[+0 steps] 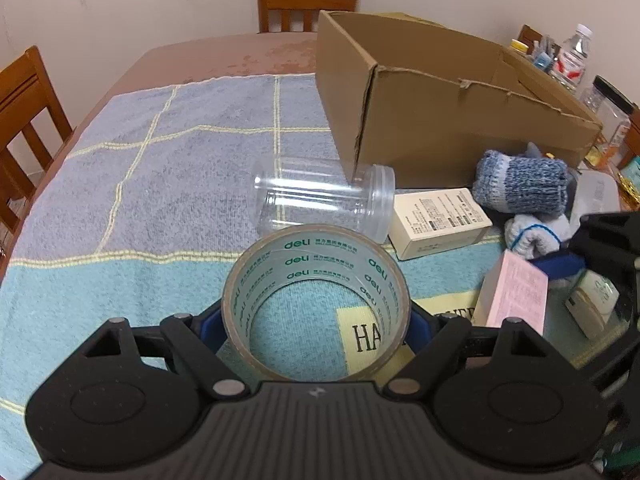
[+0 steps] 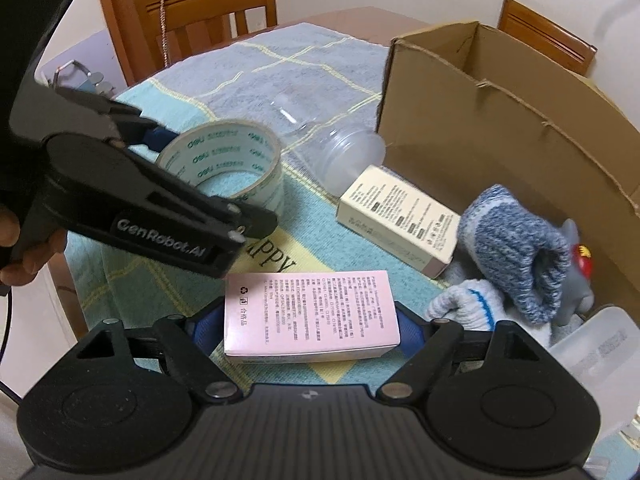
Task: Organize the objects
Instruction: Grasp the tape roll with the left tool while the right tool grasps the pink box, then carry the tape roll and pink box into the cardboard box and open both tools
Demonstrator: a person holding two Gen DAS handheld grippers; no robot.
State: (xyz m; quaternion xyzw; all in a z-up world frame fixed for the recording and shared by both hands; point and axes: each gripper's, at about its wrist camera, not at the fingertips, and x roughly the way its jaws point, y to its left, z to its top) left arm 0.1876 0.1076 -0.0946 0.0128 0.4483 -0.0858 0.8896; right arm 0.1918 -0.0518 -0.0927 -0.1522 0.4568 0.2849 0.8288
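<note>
A roll of clear tape (image 1: 320, 258) printed with green lettering stands on edge on the blue checked towel (image 1: 160, 168). My left gripper (image 1: 316, 322) is shut on it, a blue pad pressed against each side; the right wrist view shows the same grip on the tape roll (image 2: 224, 148). A pink box (image 2: 312, 304) with small print lies flat on the towel. My right gripper (image 2: 310, 330) is shut on it, its pads against the box's two short ends. An open cardboard box (image 1: 440, 120) stands at the back right.
A clear plastic jar (image 1: 320, 200) lies on its side just beyond the tape. Beside it are a cream box (image 1: 440, 220), blue knit socks (image 1: 524, 184) and a grey plush toy (image 2: 576, 276). A translucent tub (image 2: 600, 344) sits at the right. Wooden chairs (image 1: 306, 2) ring the table.
</note>
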